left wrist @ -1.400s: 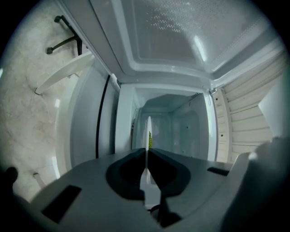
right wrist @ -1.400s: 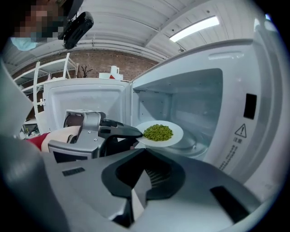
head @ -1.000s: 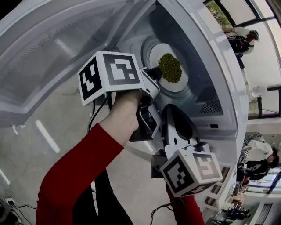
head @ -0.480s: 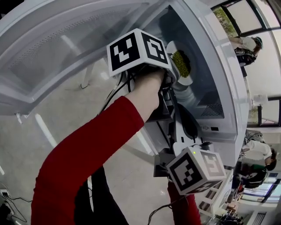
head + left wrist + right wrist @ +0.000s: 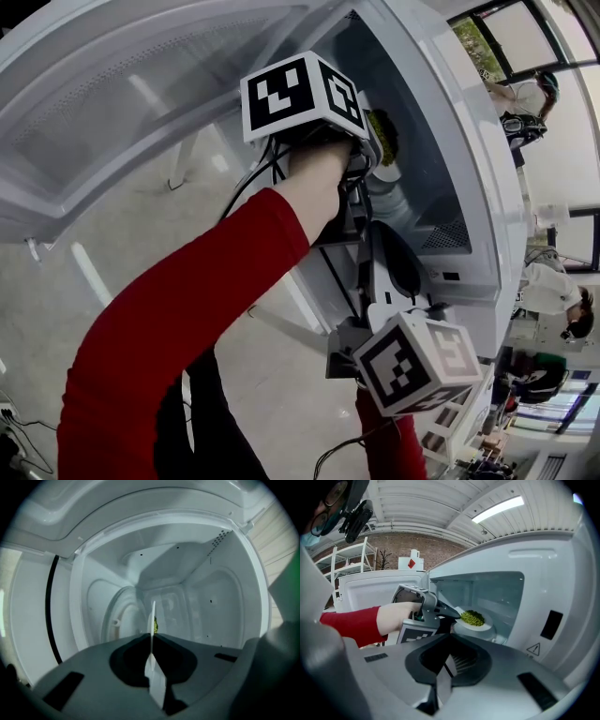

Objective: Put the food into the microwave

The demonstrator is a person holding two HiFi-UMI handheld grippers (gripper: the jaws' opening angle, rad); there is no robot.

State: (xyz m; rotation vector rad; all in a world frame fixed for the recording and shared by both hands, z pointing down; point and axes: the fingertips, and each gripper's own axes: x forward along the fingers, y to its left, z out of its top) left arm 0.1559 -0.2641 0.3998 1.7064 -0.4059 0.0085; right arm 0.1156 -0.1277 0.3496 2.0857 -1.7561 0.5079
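Note:
A white plate (image 5: 480,625) carries a heap of green food (image 5: 472,617). My left gripper (image 5: 452,616) is shut on the plate's rim and holds it inside the open microwave (image 5: 469,187). In the left gripper view the plate (image 5: 153,620) shows edge-on as a thin white line between the jaws, with a bit of food (image 5: 155,626) beside it and the round turntable (image 5: 119,620) beyond. In the head view the marker cube and hand hide most of the plate (image 5: 386,173). My right gripper (image 5: 380,234) hangs below the oven's mouth, shut on nothing.
The microwave door (image 5: 112,103) stands swung open at the left. The oven's front panel (image 5: 553,623) with a warning sticker lies right of the cavity. A white shelf rack (image 5: 347,559) stands before a brick wall. People (image 5: 525,94) are in the far background.
The left gripper has carried the plate deeper into the microwave, and the plate has gone from face-on to nearly edge-on in the head view. The right gripper has stayed put.

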